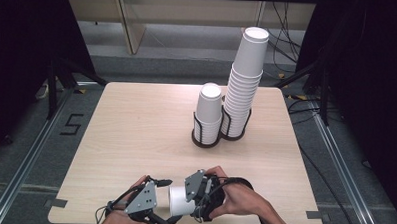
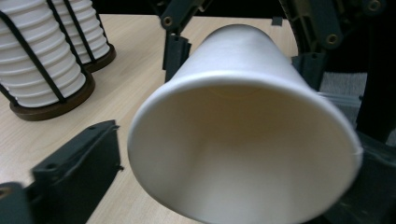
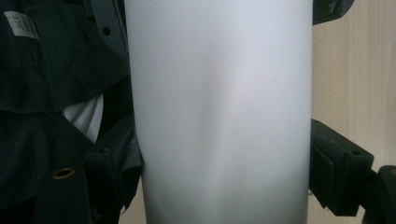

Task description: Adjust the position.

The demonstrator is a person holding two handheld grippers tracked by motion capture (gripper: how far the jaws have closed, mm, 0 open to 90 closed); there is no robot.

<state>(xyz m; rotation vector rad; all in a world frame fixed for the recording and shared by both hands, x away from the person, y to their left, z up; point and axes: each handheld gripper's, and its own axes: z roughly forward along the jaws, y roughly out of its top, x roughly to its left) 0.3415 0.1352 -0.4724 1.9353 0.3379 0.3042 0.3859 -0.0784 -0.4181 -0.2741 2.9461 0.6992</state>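
A white paper cup (image 1: 181, 200) lies on its side just above the table's near edge, between the two grippers. My right gripper (image 1: 191, 198) is shut on its narrow end; in the right gripper view the cup (image 3: 219, 112) stands between the jaws of that gripper (image 3: 224, 172), and both jaws touch its wall. My left gripper (image 1: 167, 201) faces the cup's open mouth (image 2: 243, 154). The jaws of the left gripper (image 2: 224, 186) stand wide on either side of the rim, and the left one is clearly apart from it.
Two wire holders with wooden bases stand at the table's far right: a short cup stack (image 1: 209, 115) (image 2: 37, 56) and a tall leaning one (image 1: 245, 88) (image 2: 88, 28). The wooden table (image 1: 136, 130) is bare at left and centre.
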